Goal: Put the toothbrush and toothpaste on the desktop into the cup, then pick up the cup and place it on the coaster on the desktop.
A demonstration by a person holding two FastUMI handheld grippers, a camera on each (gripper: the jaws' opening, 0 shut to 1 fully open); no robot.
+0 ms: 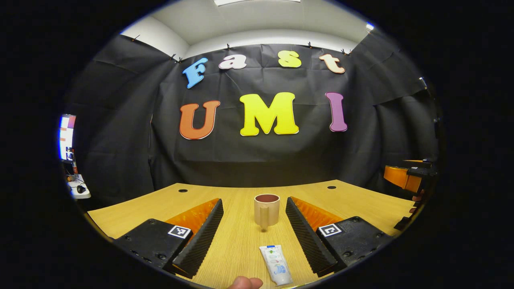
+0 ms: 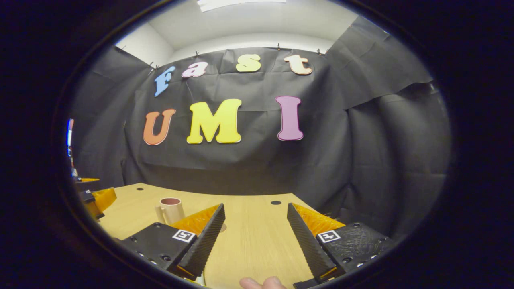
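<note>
Left gripper view: the left gripper [image 1: 255, 263] is hovering over the desk [image 1: 361, 202] w/ jaws spread wide – nothing is sitting between the pads. The cup [image 1: 267, 210] is standing upright on the desk, straight ahead, centred in the gap between the two fingers but well beyond the tips; its handle is facing the camera. The toothpaste [image 1: 276, 265] is lying flat on the desk inside the gap, nearer the right-hand finger [image 1: 309, 241] but not touching it, cap end pointing toward the cup. A fingertip [image 1: 245, 283] of the person is showing at the bottom edge, just beside the tube's near end. At the far right edge the other gripper [image 1: 405, 176] is showing, held off the desk; its jaw state cannot be told from there.

Right gripper view: the right gripper [image 2: 255, 265] is also hovering over the desk w/ jaws spread, gripping nothing – bare desk is lying between the fingers. The cup [image 2: 170, 210] is standing left of the gap, beyond the left-hand finger [image 2: 202, 241], apart from it, handle turned left. The toothbrush and coaster cannot be made out w/ certainty. A fingertip [image 2: 263, 283] is showing at the bottom edge.
</note>
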